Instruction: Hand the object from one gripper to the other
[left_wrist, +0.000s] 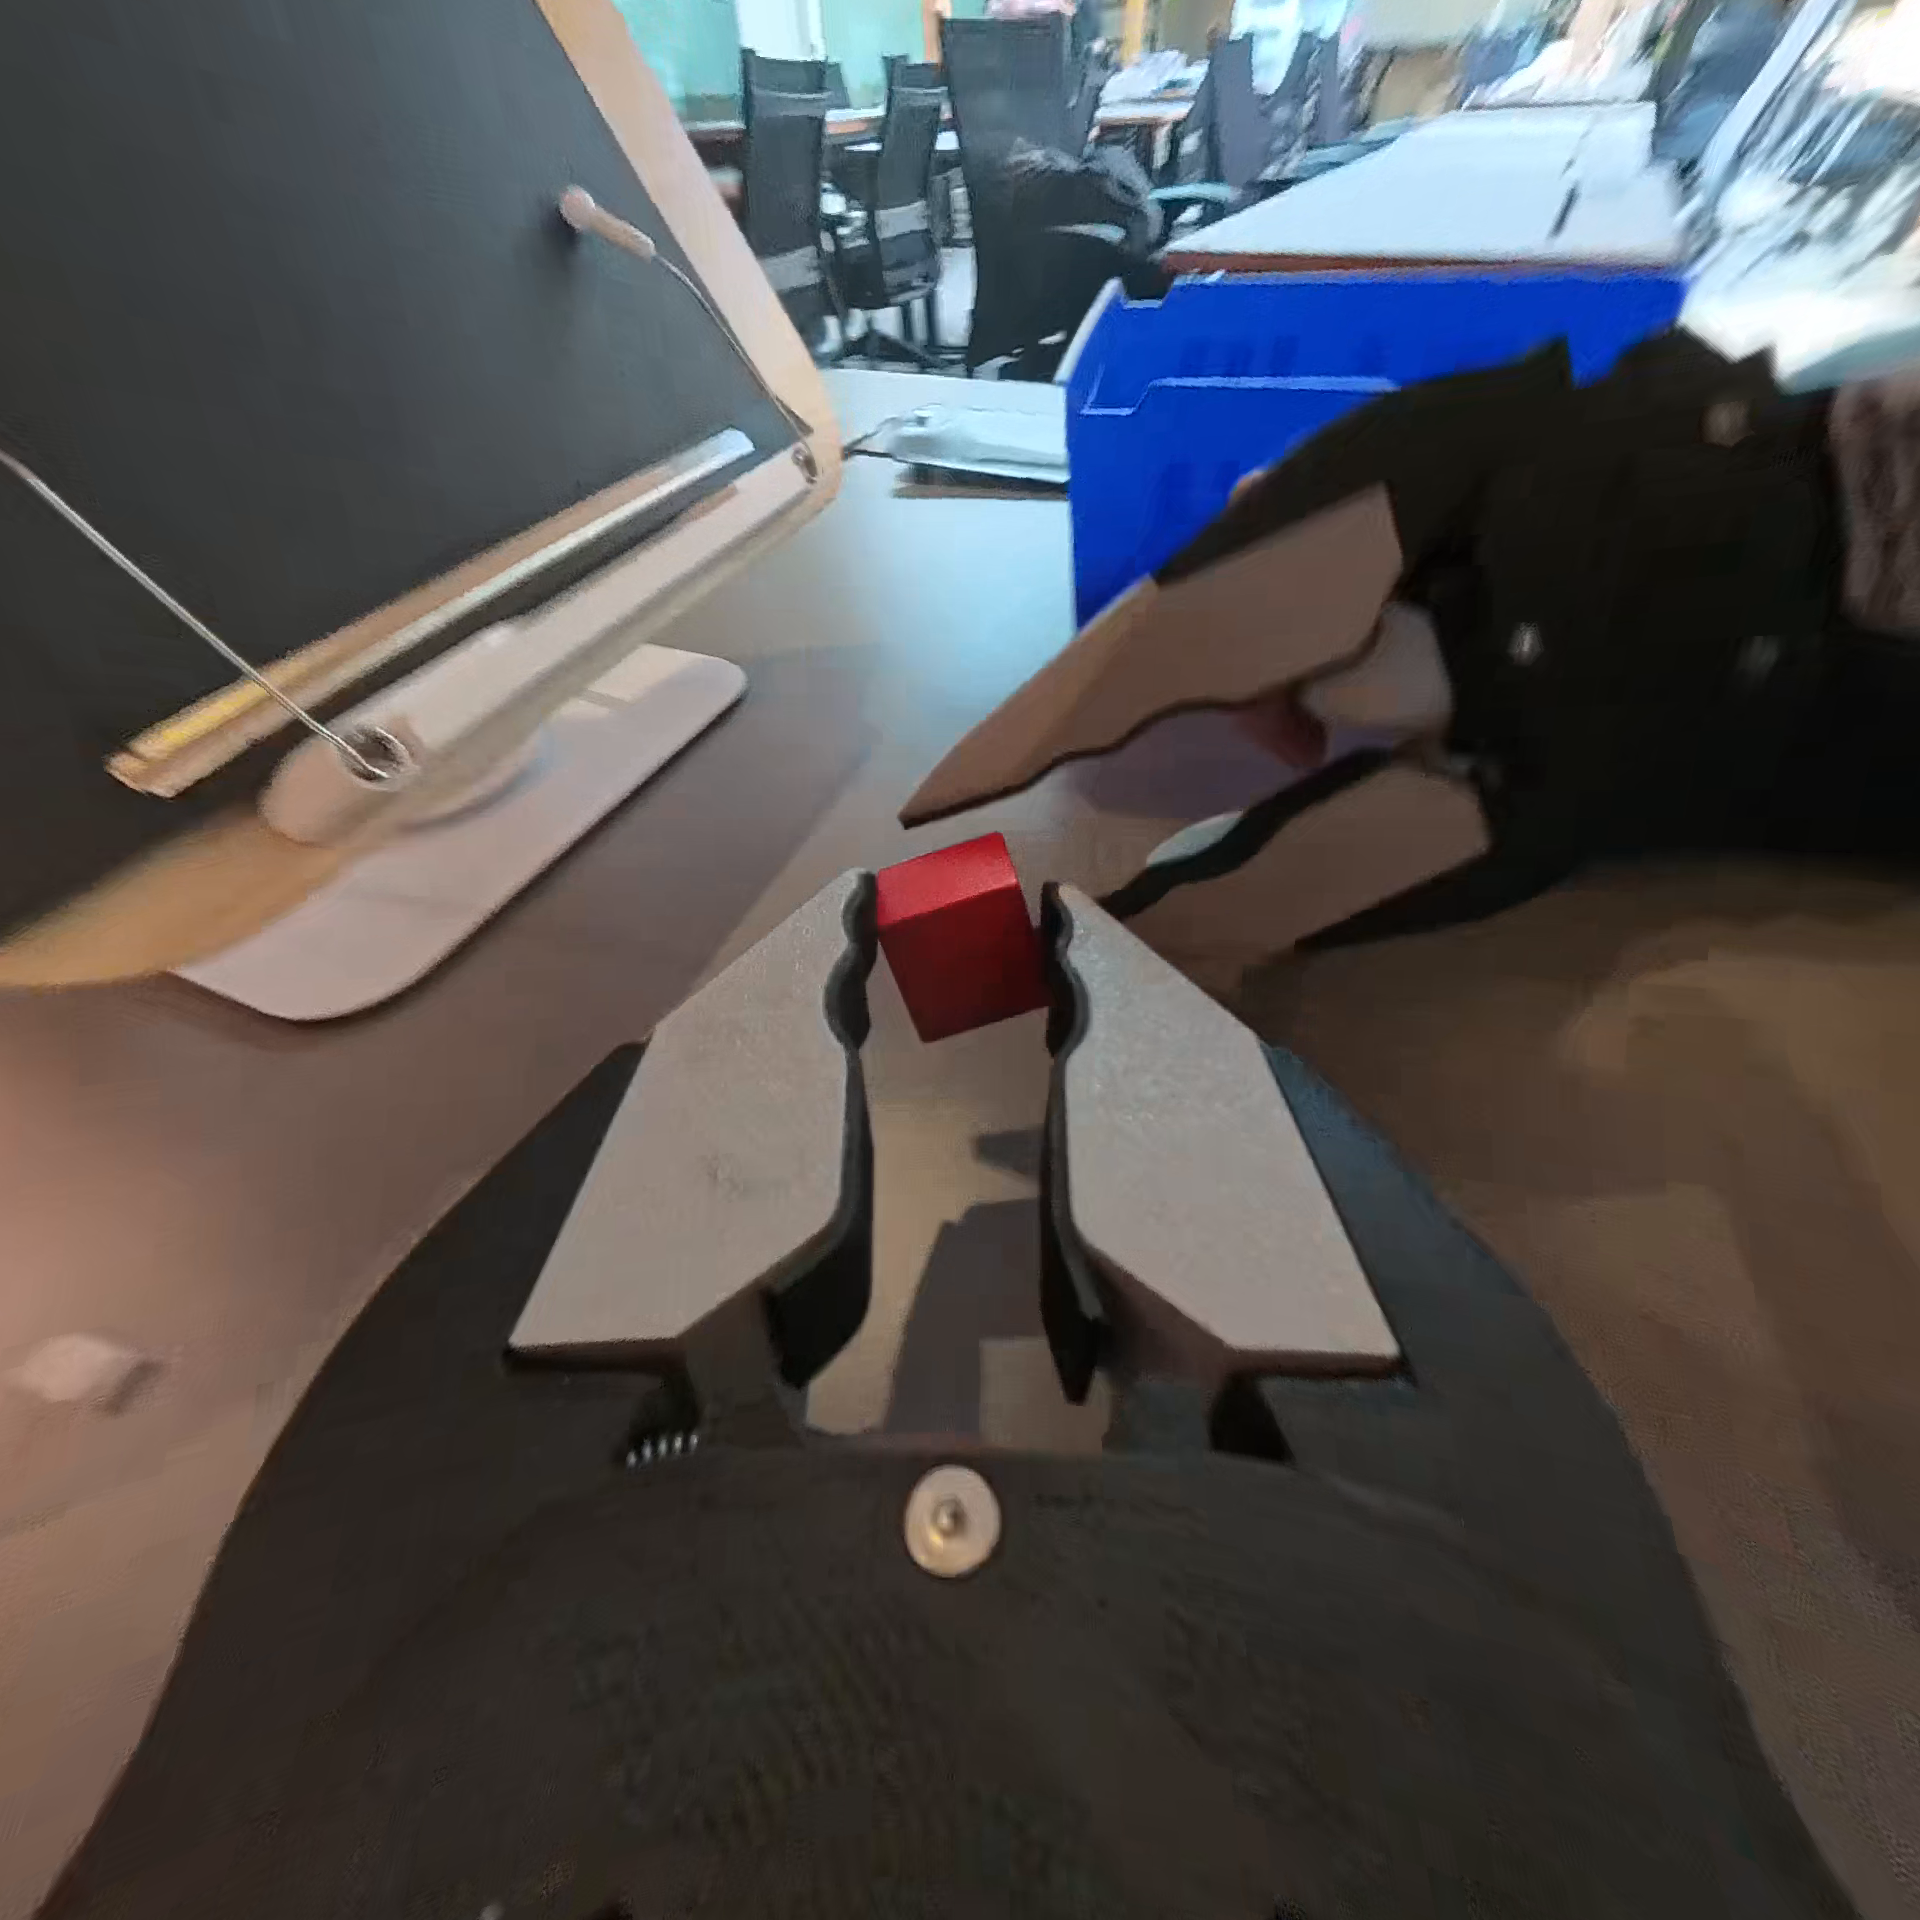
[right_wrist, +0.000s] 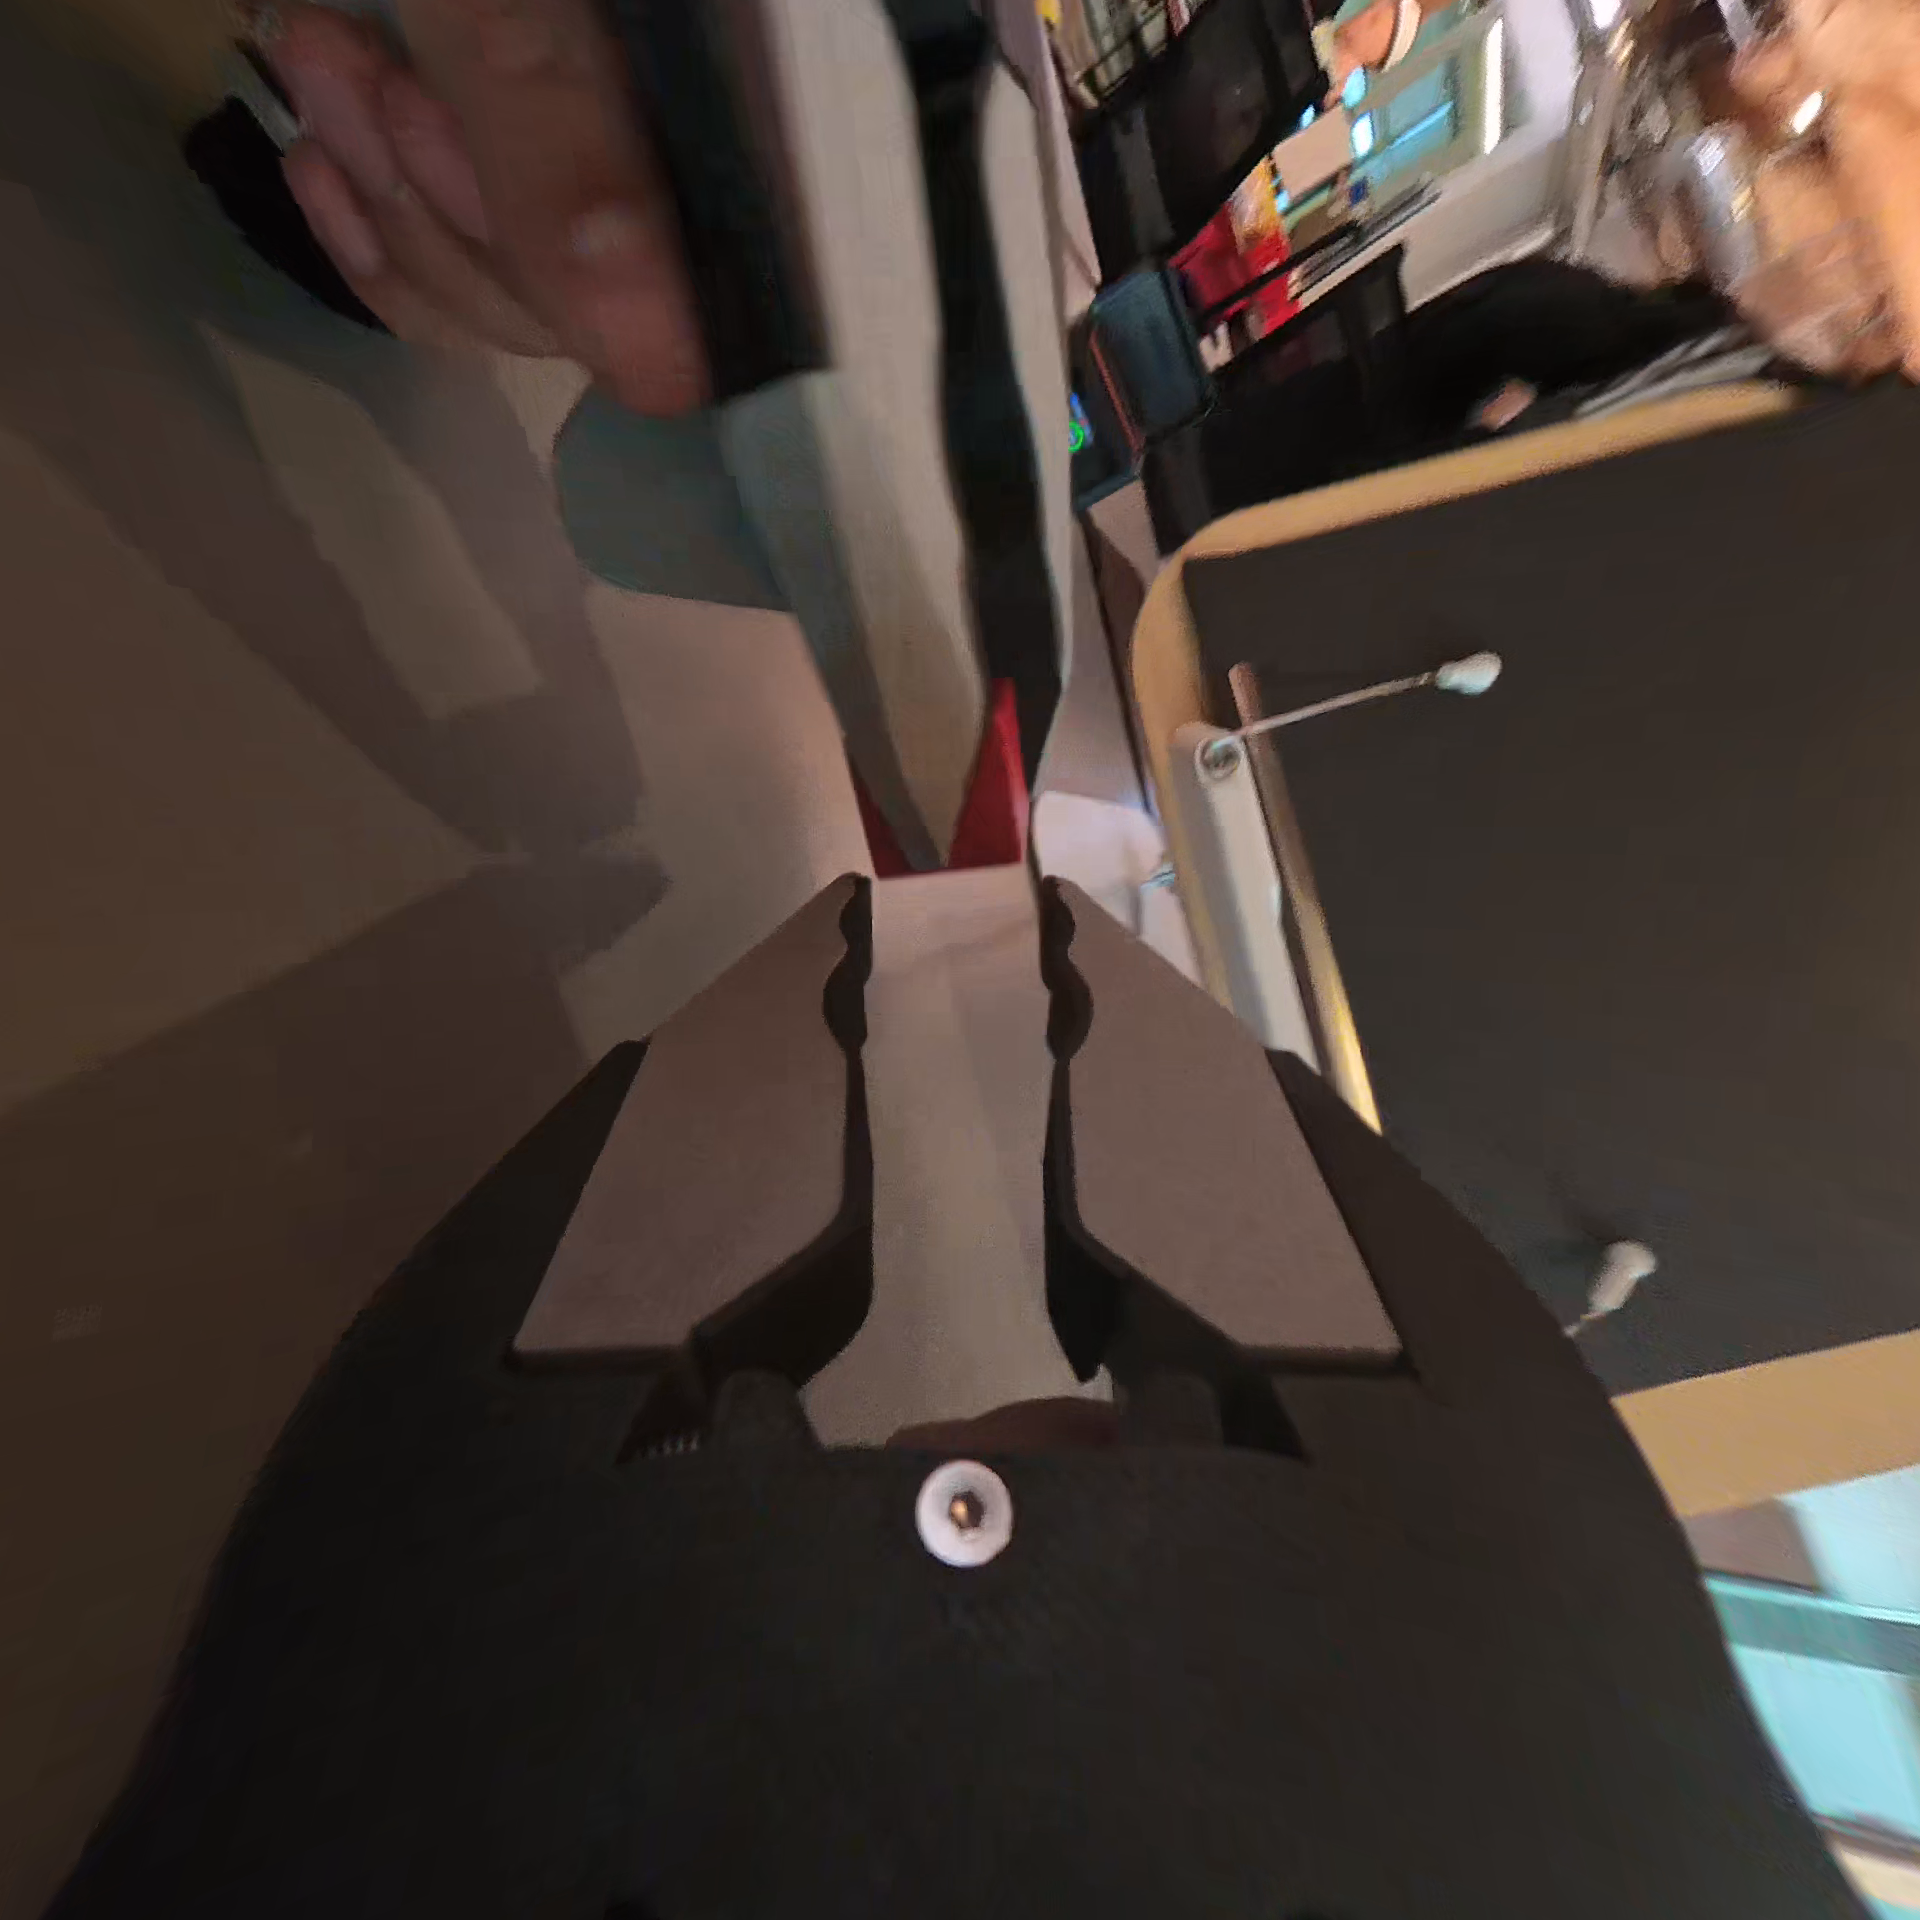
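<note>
Gripping the red block (left_wrist: 961, 935), the left tool (left_wrist: 956, 914) half-hides it from the open right tool (right_wrist: 954, 904).

Left gripper (left_wrist: 956, 935) level, fingers clamped at the tips, right gripper (right_wrist: 954, 914) rolled sideways, fingers parted, tips nearly meeting the left's

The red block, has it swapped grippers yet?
Not yet. Done: the left gripper has the red block pinched between its fingers, lifted off the table. In hand: the right gripper is open, its fingers close to the block but not around it. Left: close on the block, then the left one lets go.
</note>
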